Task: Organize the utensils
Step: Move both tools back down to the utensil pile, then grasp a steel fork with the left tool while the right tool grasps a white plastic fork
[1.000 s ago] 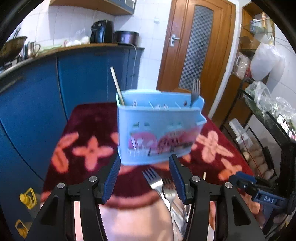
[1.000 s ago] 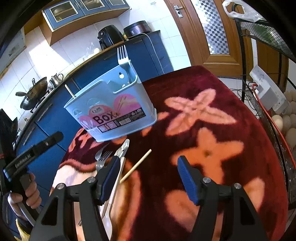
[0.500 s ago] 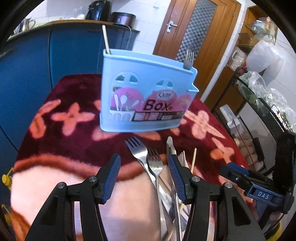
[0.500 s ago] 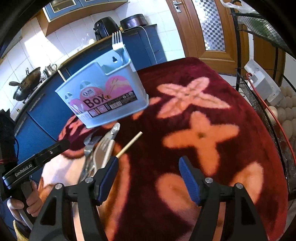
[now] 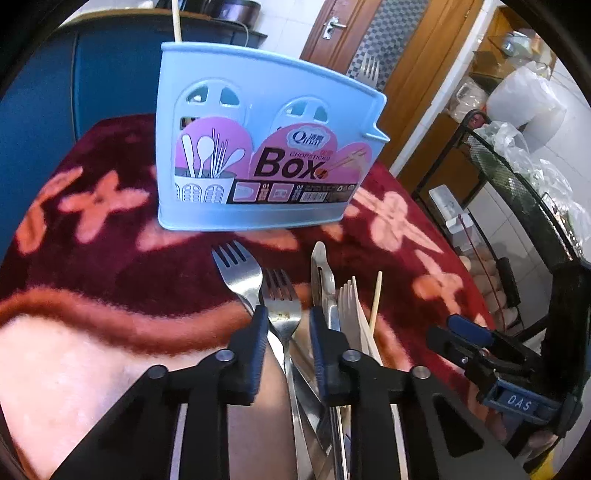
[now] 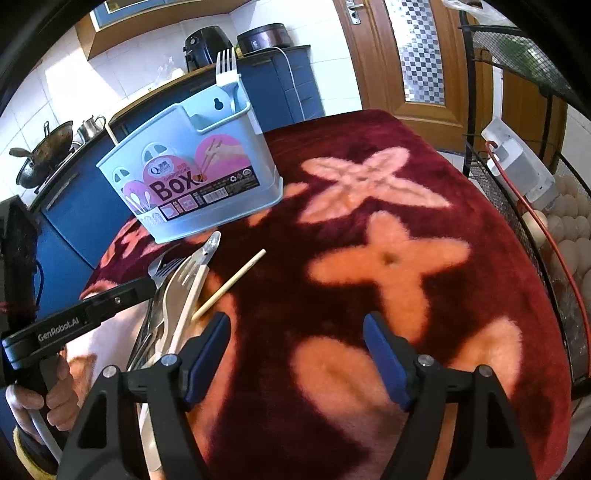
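Observation:
A light blue utensil box (image 5: 266, 147) marked "Box" stands on the red flowered cloth (image 5: 92, 258); it also shows in the right wrist view (image 6: 192, 177). A fork (image 6: 226, 68) and a chopstick (image 5: 176, 22) stand in it. A pile of utensils lies in front of it: metal forks (image 5: 240, 269), tongs (image 5: 321, 269), a pale plastic fork (image 5: 349, 306) and a loose chopstick (image 6: 232, 284). My left gripper (image 5: 286, 325) is low over the pile, its jaws narrowed around a metal fork (image 5: 282, 299). My right gripper (image 6: 295, 332) is open and empty over the cloth, right of the pile.
Blue kitchen cabinets (image 6: 92, 206) with a wok (image 6: 44, 151) and appliances stand behind the table. A wooden door (image 6: 410, 55) is at the back. A black wire rack (image 5: 517, 192) with eggs (image 6: 569, 221) and bags stands along the right side.
My left gripper has come down to the utensil pile and its jaws have narrowed around a metal fork. The right gripper has stayed open, shifting only slightly.

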A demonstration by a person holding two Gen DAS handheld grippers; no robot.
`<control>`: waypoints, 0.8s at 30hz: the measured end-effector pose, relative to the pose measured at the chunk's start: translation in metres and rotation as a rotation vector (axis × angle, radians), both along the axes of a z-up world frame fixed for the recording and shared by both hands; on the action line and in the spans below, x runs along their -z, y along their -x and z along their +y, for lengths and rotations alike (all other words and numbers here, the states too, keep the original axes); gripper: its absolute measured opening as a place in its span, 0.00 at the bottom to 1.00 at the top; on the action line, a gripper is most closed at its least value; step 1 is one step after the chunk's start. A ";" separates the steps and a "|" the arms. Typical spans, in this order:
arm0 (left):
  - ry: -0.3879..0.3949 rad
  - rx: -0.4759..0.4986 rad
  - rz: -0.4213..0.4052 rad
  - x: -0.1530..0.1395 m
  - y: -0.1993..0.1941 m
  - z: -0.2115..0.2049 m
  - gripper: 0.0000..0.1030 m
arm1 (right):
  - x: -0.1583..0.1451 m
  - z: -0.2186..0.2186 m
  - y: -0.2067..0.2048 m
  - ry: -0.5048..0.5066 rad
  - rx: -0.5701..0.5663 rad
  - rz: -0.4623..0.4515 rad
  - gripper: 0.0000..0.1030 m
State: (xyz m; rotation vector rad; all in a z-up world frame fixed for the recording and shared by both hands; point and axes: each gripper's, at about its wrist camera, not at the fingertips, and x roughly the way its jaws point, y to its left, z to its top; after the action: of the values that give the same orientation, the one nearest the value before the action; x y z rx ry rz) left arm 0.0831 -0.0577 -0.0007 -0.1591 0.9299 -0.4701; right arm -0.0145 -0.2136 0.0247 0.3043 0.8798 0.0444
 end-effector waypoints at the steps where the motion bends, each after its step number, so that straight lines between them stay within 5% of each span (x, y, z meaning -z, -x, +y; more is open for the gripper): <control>1: 0.007 0.002 0.008 0.001 -0.001 0.000 0.15 | 0.000 0.000 0.000 0.003 -0.002 0.000 0.75; 18: 0.066 0.020 0.082 0.014 -0.010 -0.011 0.13 | 0.004 0.003 0.001 0.014 -0.010 -0.005 0.78; 24: 0.096 0.022 0.066 0.012 -0.006 -0.008 0.03 | 0.004 0.003 0.002 0.016 -0.008 -0.005 0.78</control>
State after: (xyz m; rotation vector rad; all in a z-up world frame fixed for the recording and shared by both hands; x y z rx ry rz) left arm 0.0889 -0.0652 -0.0123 -0.2528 0.9751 -0.5323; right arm -0.0163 -0.2103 0.0209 0.2855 0.8762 0.0453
